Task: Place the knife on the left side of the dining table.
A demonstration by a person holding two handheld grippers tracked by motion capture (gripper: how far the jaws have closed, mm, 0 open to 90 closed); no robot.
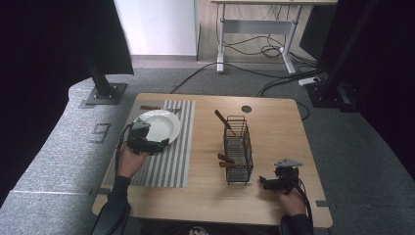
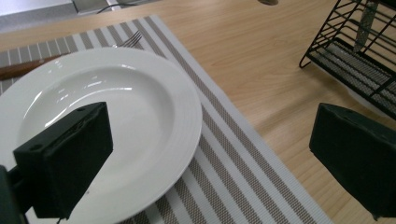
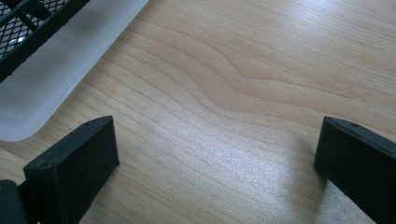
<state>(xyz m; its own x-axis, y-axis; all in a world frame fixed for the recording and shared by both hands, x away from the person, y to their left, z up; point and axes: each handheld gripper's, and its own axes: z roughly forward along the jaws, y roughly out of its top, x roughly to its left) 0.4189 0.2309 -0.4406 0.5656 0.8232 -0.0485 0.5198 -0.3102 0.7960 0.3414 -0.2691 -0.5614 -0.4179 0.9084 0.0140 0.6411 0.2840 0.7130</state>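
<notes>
High view showed the left gripper (image 1: pixel 163 143) wide open, empty, over the round white ceramic plate (image 1: pixel 164 122), while the right gripper (image 1: pixel 263 183), likewise spread and empty, lay beside the black wire rack (image 1: pixel 238 147).

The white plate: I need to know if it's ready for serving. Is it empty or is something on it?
Empty. The white plate shows a bare glossy bowl in the left gripper view, with the left gripper open over its edge.
</notes>
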